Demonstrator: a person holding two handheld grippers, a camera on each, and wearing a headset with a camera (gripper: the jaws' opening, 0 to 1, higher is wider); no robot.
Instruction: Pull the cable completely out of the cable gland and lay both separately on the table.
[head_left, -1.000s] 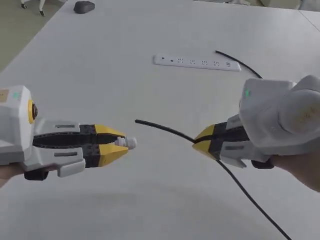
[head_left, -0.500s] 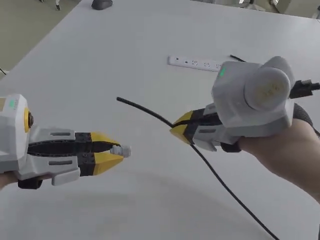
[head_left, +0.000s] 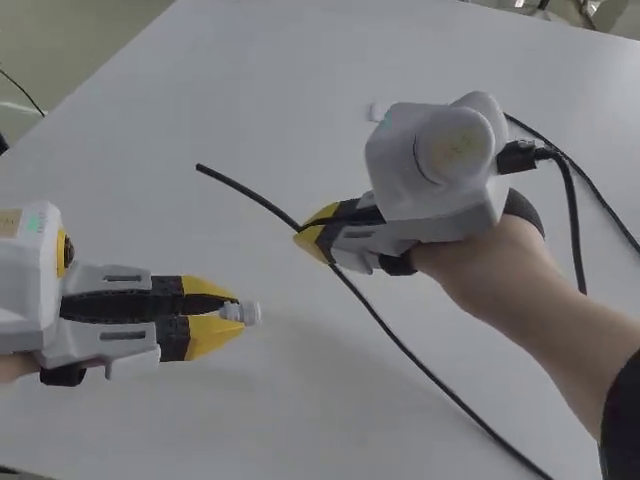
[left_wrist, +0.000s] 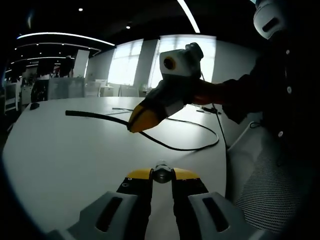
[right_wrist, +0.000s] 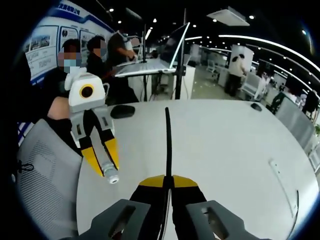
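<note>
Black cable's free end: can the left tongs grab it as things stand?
Probably not. The left tongs are shut on the small white plastic cable gland, so no spare grip. The way itself looks free: bare white table between them and the thin black cable, which the right tongs hold.

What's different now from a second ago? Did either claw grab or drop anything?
The right claw, shut on the black cable, carried it forward across the table, so its free end is now farther from the white gland. Nothing was grabbed or dropped: the left claw kept its grip on the gland, already free of the cable.
</note>
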